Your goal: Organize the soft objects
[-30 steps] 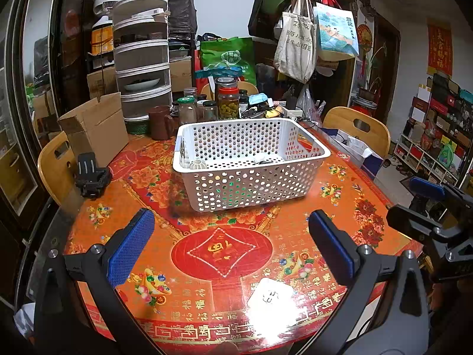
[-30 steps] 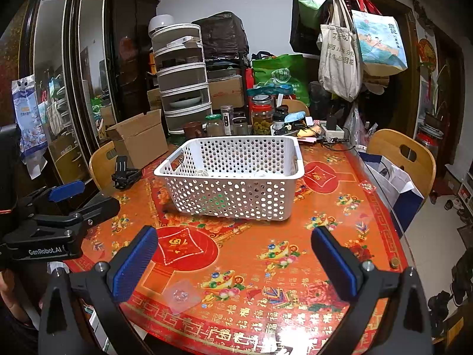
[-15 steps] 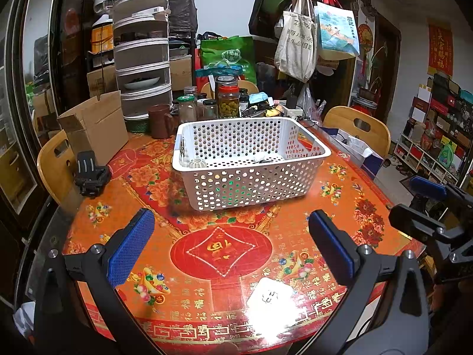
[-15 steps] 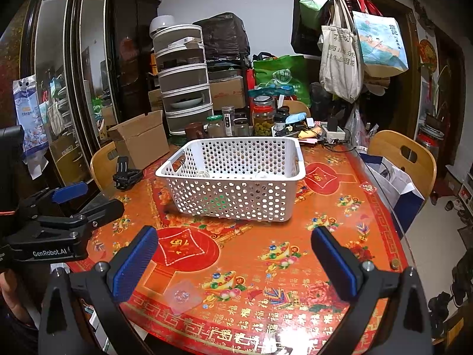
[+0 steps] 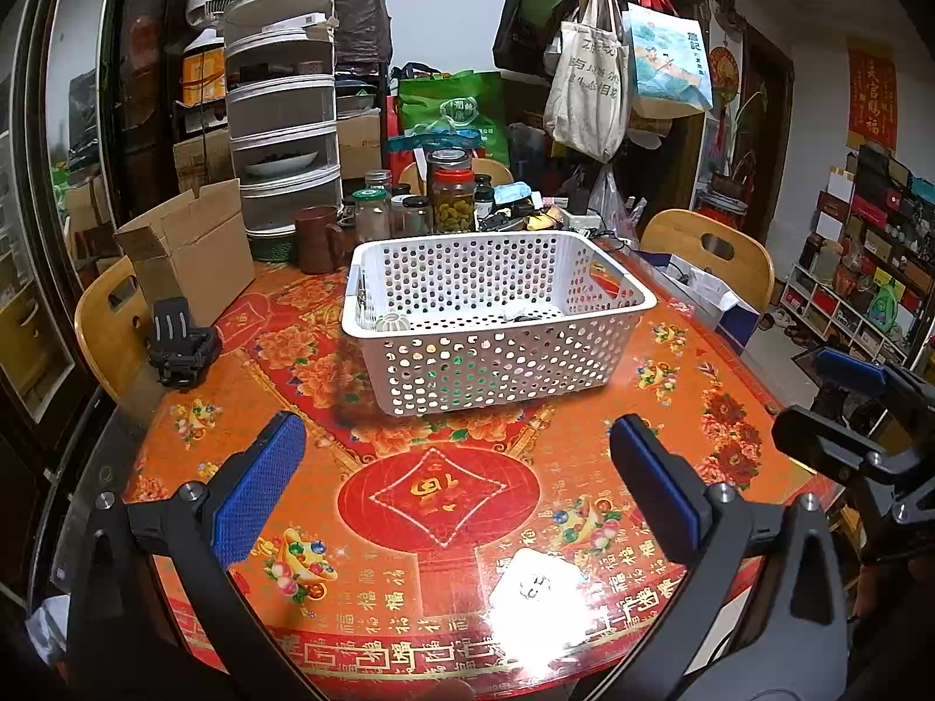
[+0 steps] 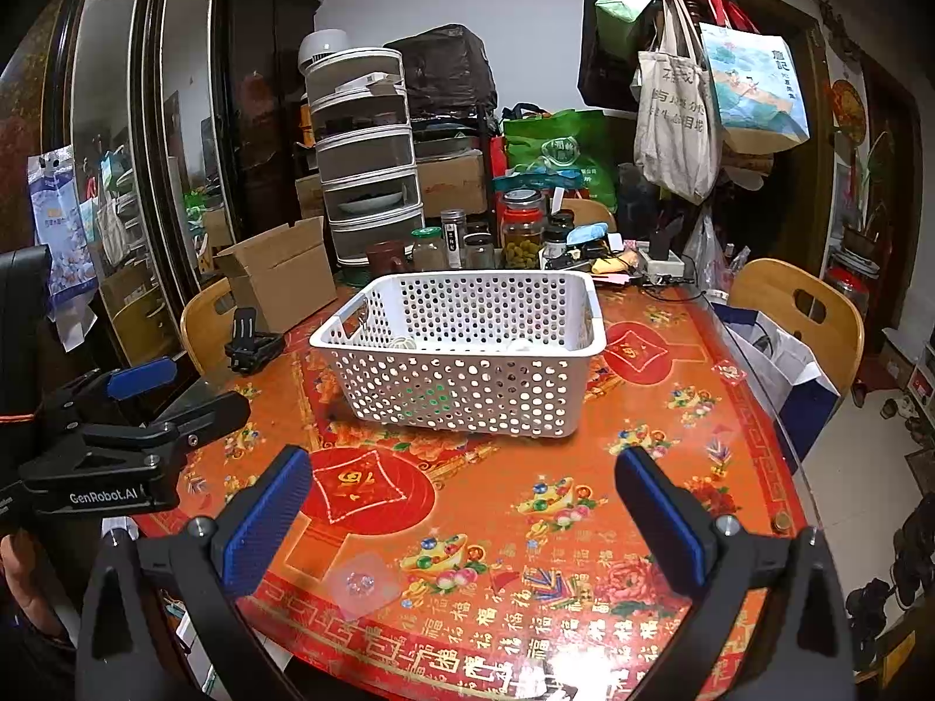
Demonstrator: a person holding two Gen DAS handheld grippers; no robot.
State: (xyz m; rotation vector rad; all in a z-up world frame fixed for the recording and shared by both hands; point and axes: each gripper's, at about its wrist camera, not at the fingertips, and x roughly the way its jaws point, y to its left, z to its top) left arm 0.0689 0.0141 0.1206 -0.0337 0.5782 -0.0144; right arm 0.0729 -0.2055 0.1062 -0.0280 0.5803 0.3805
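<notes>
Almost nothing moved since the earlier frames: both views drifted only slightly, basket stayed put. Left gripper (image 5: 456, 485) hung above the near table edge, fingers wide apart, nothing between the blue ribbed pads (image 5: 257, 485). Right gripper (image 6: 461, 517) was the same: spread wide, empty, pads (image 6: 266, 520) over the tablecloth. Each gripper showed in the other's view off to the side, well apart.

White plastic basket (image 5: 497, 350) sat mid-table, rectangular, perforated walls, rounded rim. Inside, low on the floor, a few small items: one pale ribbed round thing (image 5: 392, 324) at the left corner, plus something pale and flat near the middle. Too hidden by the walls to tell whether they were soft.

Table (image 5: 672, 438) was round with a glossy red-orange printed cover with glare. Black ridged clip (image 5: 178, 344) lay by the left edge, cardboard box (image 5: 193, 248) behind it, glass jars (image 5: 453, 190) behind the basket.
</notes>
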